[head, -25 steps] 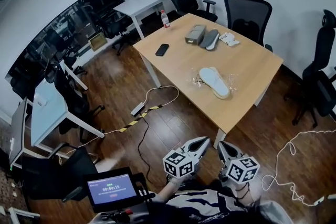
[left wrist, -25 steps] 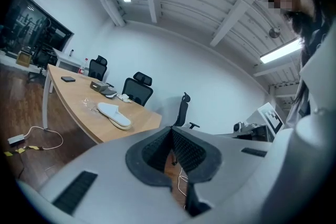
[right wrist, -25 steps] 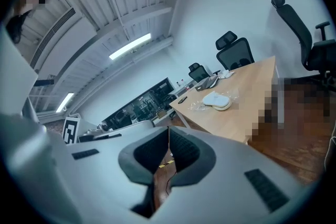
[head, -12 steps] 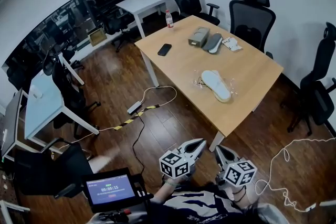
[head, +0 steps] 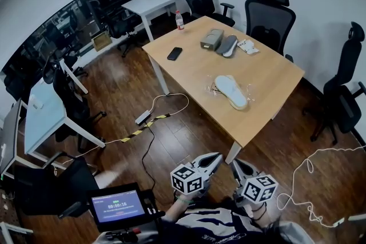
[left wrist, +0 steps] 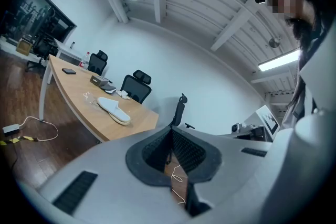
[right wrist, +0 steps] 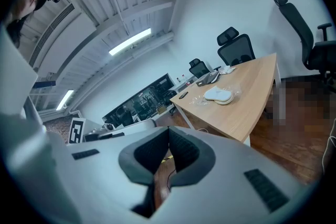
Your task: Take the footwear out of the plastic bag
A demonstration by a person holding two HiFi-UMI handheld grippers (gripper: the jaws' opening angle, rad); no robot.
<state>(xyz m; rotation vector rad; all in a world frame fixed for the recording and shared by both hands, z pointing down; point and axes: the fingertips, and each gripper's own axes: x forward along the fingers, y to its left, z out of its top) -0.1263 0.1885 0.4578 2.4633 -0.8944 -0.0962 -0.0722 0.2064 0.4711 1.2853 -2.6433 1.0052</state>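
1. Two tools are held low in front of the person, close together and well apart from the table (head: pixel 269 77). They are over the wooden floor (head: pixel 126 100).
2. In the left gripper view, the left tool (head: pixel 215 156) (left wrist: pixel 170 131) has its pads pressed together at the tips, with nothing between them.
3. In the right gripper view, the right tool (head: pixel 238 164) (right wrist: pixel 169 132) is likewise pressed together and empty.
4. A pair of white slippers (head: pixel 231 91) (left wrist: pixel 114 110) (right wrist: pixel 220 94) lies stacked near the middle of the table, toward its near edge.
5. Crumpled clear plastic bag (head: pixel 214 87) (left wrist: pixel 89 97) (right wrist: pixel 197 98) shows around and just beside the slippers. Whether it fully encloses them cannot be told.
6. At the far end of the table lie a dark phone (head: pixel 175 53), a grey box (head: pixel 211 39), a dark flat sole-shaped thing (head: pixel 227 44) touching the box, and a white packet (head: pixel 247 46).
7. A bottle (head: pixel 179 20) stands upright at the table's far corner.
8. Black office chairs (head: pixel 270 11) stand around the table, and a white cable (head: pixel 166 107) lies on the floor beside it.
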